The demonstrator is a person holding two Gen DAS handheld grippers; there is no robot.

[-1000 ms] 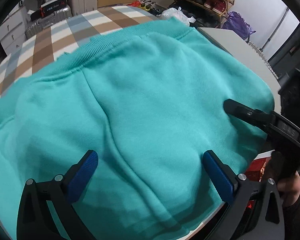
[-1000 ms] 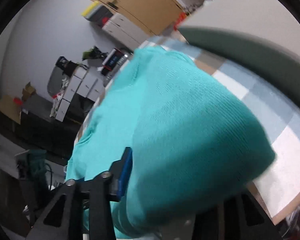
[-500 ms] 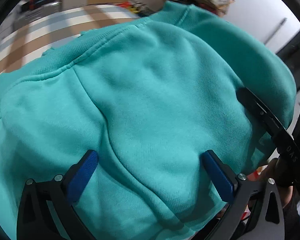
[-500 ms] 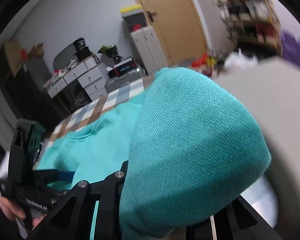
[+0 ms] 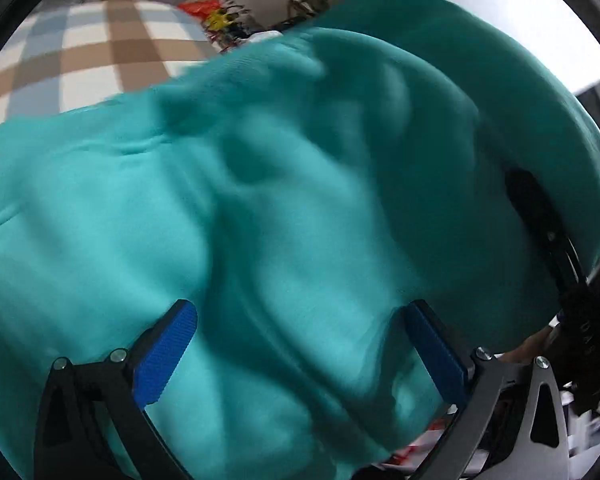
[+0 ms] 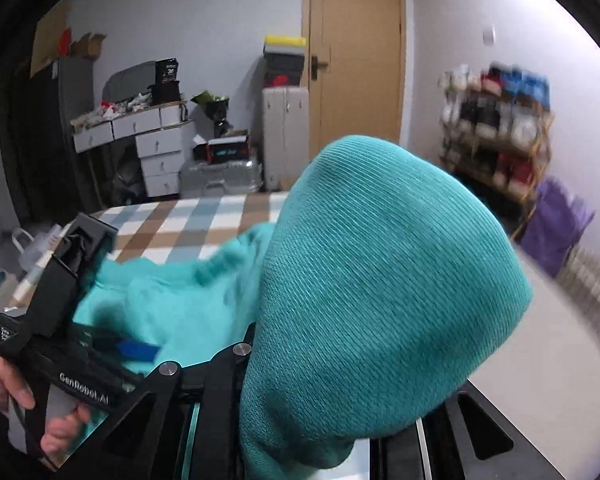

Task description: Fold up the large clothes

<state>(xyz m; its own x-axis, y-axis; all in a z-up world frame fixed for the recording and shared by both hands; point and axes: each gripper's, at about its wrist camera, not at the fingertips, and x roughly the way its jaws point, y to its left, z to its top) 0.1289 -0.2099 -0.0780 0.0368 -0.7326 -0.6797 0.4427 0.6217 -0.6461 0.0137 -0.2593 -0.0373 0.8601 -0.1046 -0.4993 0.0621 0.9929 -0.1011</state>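
Garment: teal sweatshirt on checked table, ribbed edge lifted; long axis unclear | Right gripper: jaws closing, pinching the ribbed edge | Left gripper: wide apart over the cloth | Surround: door, shoe rack.

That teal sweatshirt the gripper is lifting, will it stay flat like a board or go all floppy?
Probably floppy: the teal sweatshirt bulges and droops over the closing right gripper, fabric between its jaws. It likely sags wherever unheld, judging by the soft folds near the open left gripper. Its thick knit suggests some weight, and it looks unlikely to slip.
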